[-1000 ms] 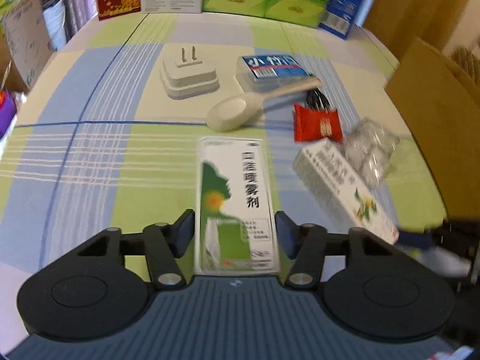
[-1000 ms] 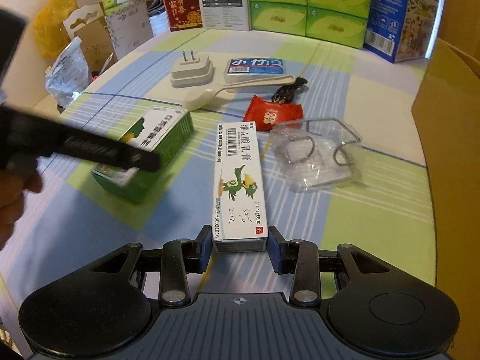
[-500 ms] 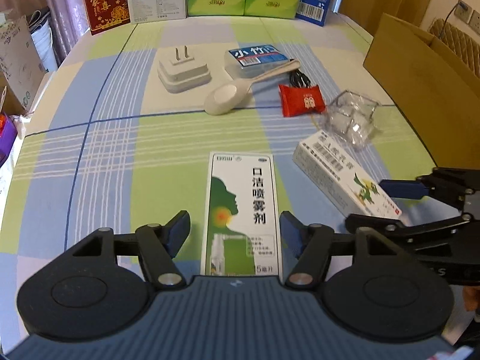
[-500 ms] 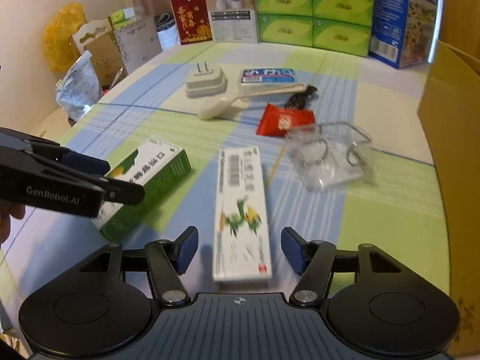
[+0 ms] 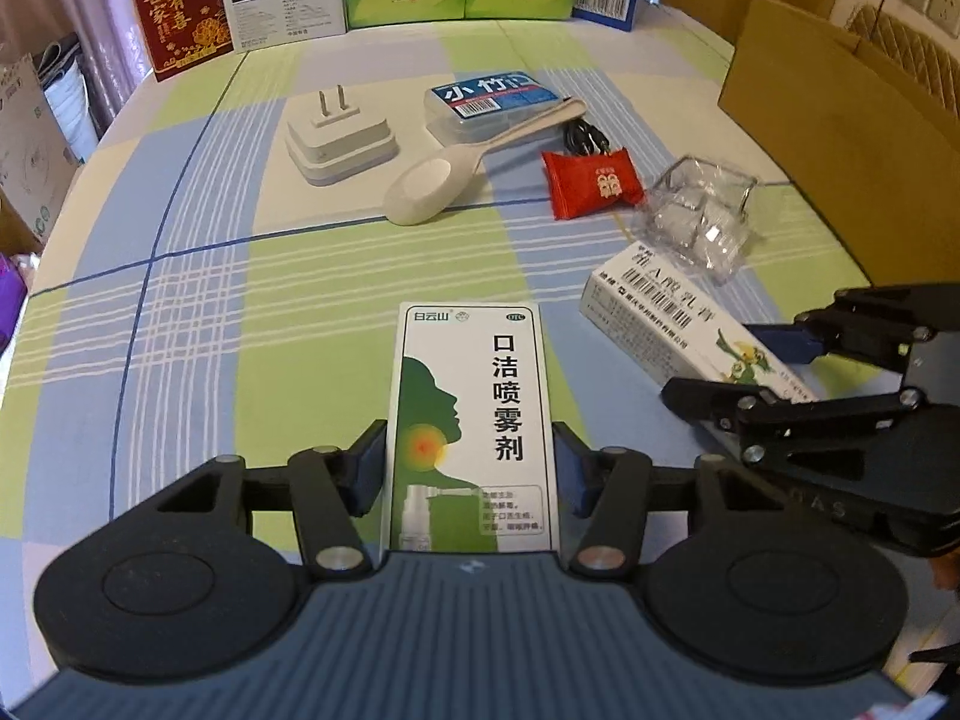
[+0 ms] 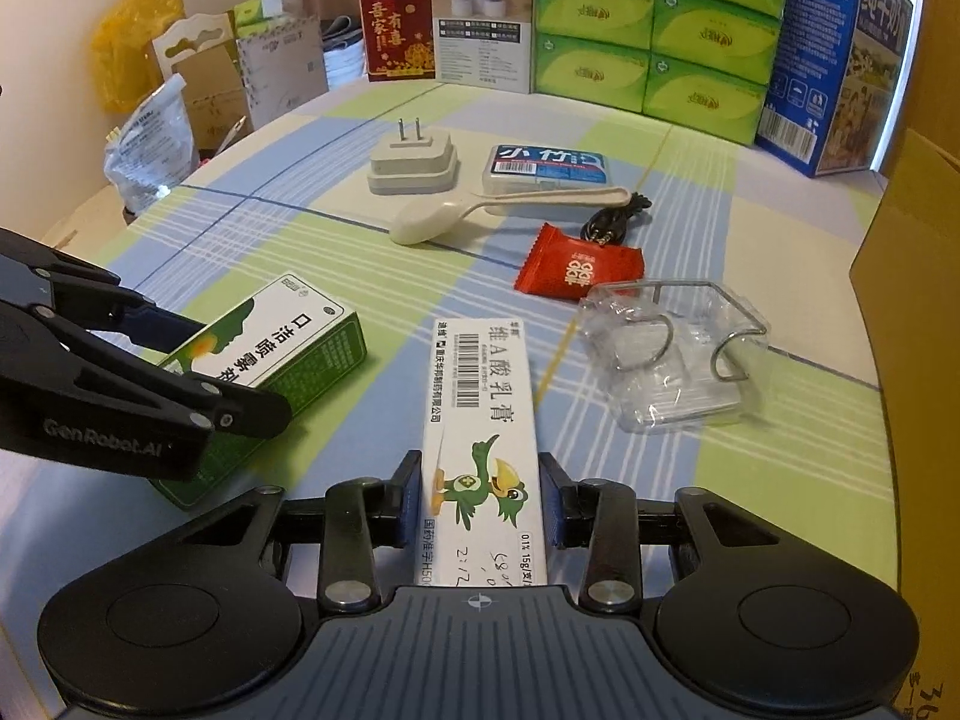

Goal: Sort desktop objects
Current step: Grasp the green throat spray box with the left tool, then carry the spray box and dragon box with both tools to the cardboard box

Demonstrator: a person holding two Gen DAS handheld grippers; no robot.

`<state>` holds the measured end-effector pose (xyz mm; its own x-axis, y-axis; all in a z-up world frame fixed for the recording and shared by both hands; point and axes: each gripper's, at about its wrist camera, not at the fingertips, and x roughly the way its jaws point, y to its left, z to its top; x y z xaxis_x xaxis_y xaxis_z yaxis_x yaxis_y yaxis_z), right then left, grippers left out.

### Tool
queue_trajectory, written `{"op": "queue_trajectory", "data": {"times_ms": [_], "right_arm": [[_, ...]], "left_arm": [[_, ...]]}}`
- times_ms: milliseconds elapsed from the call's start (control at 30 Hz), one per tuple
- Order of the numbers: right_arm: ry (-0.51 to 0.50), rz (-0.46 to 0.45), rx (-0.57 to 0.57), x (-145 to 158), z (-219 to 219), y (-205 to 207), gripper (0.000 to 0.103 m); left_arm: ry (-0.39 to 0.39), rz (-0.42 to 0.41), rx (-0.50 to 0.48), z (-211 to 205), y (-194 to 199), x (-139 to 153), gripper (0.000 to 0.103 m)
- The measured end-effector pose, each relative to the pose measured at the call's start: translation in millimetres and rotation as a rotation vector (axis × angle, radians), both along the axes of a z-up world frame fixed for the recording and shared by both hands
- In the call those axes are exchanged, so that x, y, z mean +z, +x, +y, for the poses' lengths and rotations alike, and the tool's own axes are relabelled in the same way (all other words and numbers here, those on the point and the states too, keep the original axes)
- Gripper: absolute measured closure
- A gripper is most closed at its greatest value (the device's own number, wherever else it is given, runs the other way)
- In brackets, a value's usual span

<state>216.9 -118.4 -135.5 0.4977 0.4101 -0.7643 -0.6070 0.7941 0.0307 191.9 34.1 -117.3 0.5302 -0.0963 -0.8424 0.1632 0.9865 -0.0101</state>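
A: Green and white card fills the near middle of the left wrist view: the spray box (image 5: 471,420) lies flat on the checked cloth of the bench (image 5: 198,312), lengthwise between the pads of the left tool (image 5: 469,468). Do the pads grip it?

B: They sit right at its two long sides, narrowed onto the box; whether they press or only touch cannot be told. The right tool (image 6: 483,501) is the same, drawn in close on the white ointment box (image 6: 480,420) with the cartoon bird, which lies on the cloth just right of the spray box.

A: And farther out?

B: To the right, beyond the ointment box, stands a clear plastic holder (image 6: 672,354) with a wire frame. Left of that and a little farther lies a red candy wrapper (image 6: 579,270), with a black cable (image 6: 618,222) just behind it. Farther still, a cream spoon (image 6: 456,213) lies slantwise, its handle resting against a blue-labelled plastic case (image 6: 546,168); a white plug adapter (image 6: 411,165) sits left of the case, prongs up.

A: At the far edge?

B: Green tissue packs (image 6: 654,30), a blue carton (image 6: 834,54), a red card (image 6: 393,30).
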Motion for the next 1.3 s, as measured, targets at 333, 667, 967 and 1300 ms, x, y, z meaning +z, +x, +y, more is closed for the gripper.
{"op": "queue_trajectory", "data": {"times_ms": [333, 667, 967, 1300], "right_arm": [[0.046, -0.037, -0.054, 23, -18, -13, 0.068], [0.096, -0.013, -0.19, 57, -61, -53, 0.067], [0.128, -0.032, -0.231, 94, -91, -99, 0.067], [0.139, -0.081, -0.279, 121, -123, -130, 0.067]], "left_arm": [[-0.022, -0.005, -0.01, -6, -13, 8, 0.053], [-0.056, -0.023, 0.011, -38, -63, 35, 0.053], [-0.08, -0.063, 0.037, -66, -108, 72, 0.053], [-0.109, -0.11, 0.019, -94, -135, 99, 0.053]]}}
